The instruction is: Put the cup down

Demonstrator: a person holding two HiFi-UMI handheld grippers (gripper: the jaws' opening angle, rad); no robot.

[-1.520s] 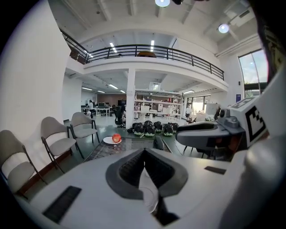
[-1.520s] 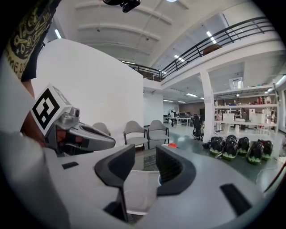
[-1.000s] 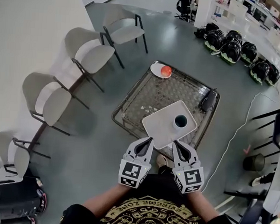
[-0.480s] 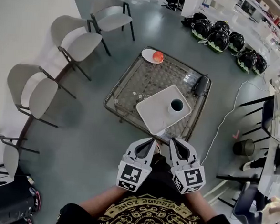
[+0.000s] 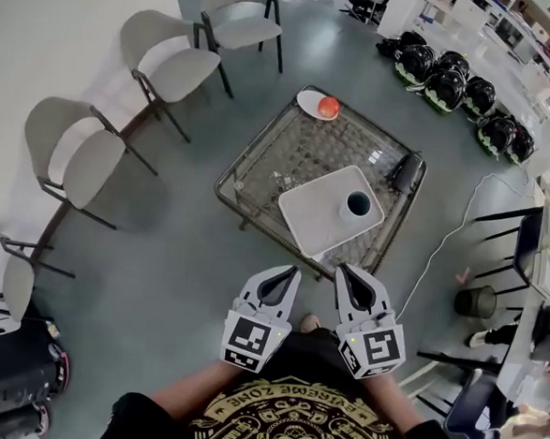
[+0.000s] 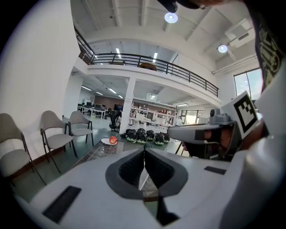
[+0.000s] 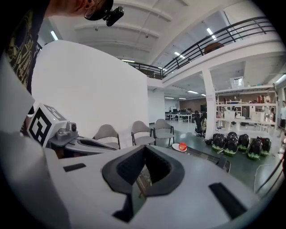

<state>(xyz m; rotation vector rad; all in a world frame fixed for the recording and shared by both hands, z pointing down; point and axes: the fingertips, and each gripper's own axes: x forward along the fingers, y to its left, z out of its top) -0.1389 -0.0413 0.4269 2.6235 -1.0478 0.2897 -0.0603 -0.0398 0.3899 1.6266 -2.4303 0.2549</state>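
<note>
Fingers (image 6: 128,172) together, empty; cup (image 5: 356,206) on white tray (image 5: 303,221).

The cup (image 5: 357,206) stands on a tray (image 5: 309,222) on the table (image 5: 294,154).

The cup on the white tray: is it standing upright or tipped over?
Upright. In the head view the cup stands on its base on the white tray, and its round open mouth faces up.

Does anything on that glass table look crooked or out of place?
The white tray lies askew on the glass table, one corner at its near edge. The cup on it stands upright; nothing spilled.
</note>
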